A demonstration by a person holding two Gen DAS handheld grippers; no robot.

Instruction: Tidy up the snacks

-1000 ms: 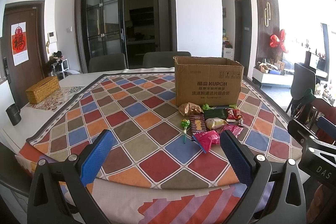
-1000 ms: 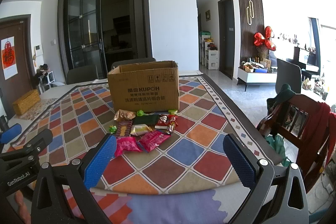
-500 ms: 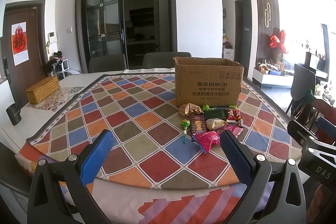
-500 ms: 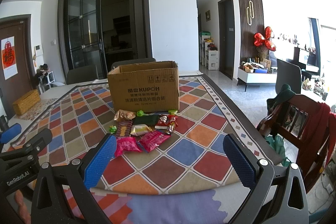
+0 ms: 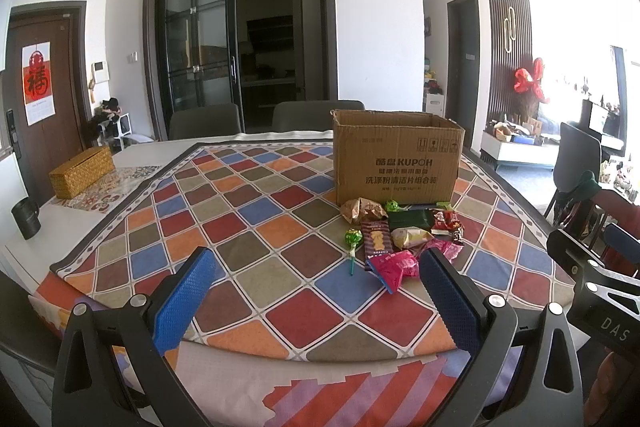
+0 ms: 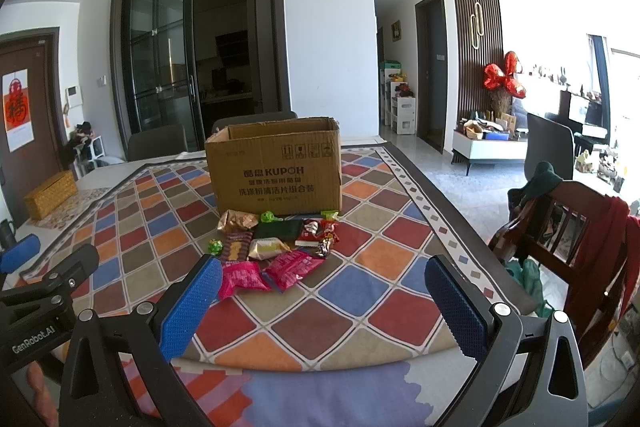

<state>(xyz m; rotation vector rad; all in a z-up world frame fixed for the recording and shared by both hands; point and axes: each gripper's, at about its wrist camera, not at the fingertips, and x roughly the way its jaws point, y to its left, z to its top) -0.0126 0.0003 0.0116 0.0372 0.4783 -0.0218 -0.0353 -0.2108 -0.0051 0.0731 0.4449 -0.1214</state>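
Both grippers up over the near edge of the desk (image 5: 120,163), nothing in either one. Left gripper (image 5: 316,291) w/ jaws spread wide, blue pads (image 5: 182,301) apart, hanging above the checkered cloth (image 5: 240,227) near its front edge. Right gripper (image 6: 322,297) same deal, jaws wide apart, empty, also low over the front edge, to the right of the left one; its body shows at the right rim of the left view.

Snack pile (image 5: 400,239) sits on the cloth just in front of the cardboard box (image 5: 396,159), toward the right half of the desk. Box is open at the top, upright, printed face toward us; can't see inside it.

In the pile: crinkly brown bag (image 5: 362,211) at back left, dark green pack (image 5: 410,219) beside it, red wrappers (image 5: 446,223) at back right. Brown coffee bar (image 5: 376,241) in the middle, pale yellowish pack (image 5: 410,238) touching it on the right. Green lollipop (image 5: 353,239) lies on the left side, stick pointing to the front edge. Two pink packs (image 6: 268,273) nearest the grippers, side by side; from the right view the left pink one sits just past the left pad tip.

Far left corner of the desk: woven box (image 5: 82,171) on a patterned mat, dark cup (image 5: 26,219) near the left edge. Wooden chair (image 6: 568,227) w/ red cloth off the right side.
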